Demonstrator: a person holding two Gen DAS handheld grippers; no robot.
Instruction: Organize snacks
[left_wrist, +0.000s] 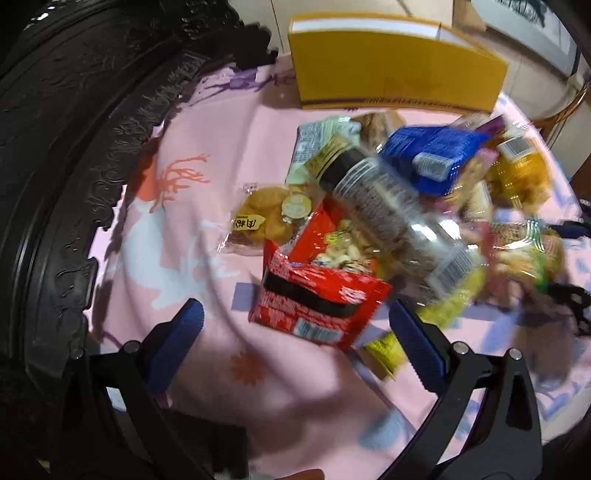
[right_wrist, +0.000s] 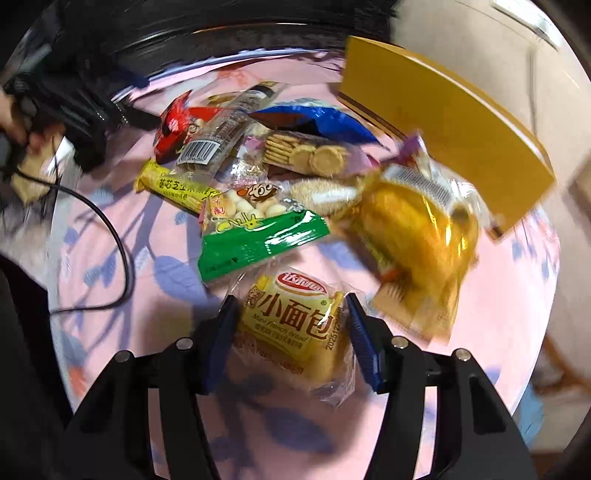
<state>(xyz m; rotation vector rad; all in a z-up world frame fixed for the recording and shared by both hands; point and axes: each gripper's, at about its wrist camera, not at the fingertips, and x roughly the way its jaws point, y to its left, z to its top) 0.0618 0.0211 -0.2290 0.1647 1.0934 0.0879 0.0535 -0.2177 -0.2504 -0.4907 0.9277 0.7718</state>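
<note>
A pile of wrapped snacks lies on a pink patterned cloth (left_wrist: 303, 387). In the left wrist view my left gripper (left_wrist: 295, 317) is open, its blue fingers on either side of a red snack packet (left_wrist: 314, 299). Beyond it lie a clear sleeve of dark biscuits (left_wrist: 384, 210), a blue packet (left_wrist: 432, 155) and a small bun (left_wrist: 266, 218). In the right wrist view my right gripper (right_wrist: 290, 306) has its fingers close around a yellow mini bread packet (right_wrist: 295, 325). A green packet (right_wrist: 258, 236), a golden bun packet (right_wrist: 417, 229) and a yellow bar (right_wrist: 173, 184) lie ahead.
A yellow cardboard box (left_wrist: 395, 74) stands at the far edge of the cloth, also in the right wrist view (right_wrist: 443, 122). A black carved rim (left_wrist: 55, 166) curves along the left. A black cable (right_wrist: 110, 229) trails over the cloth at left.
</note>
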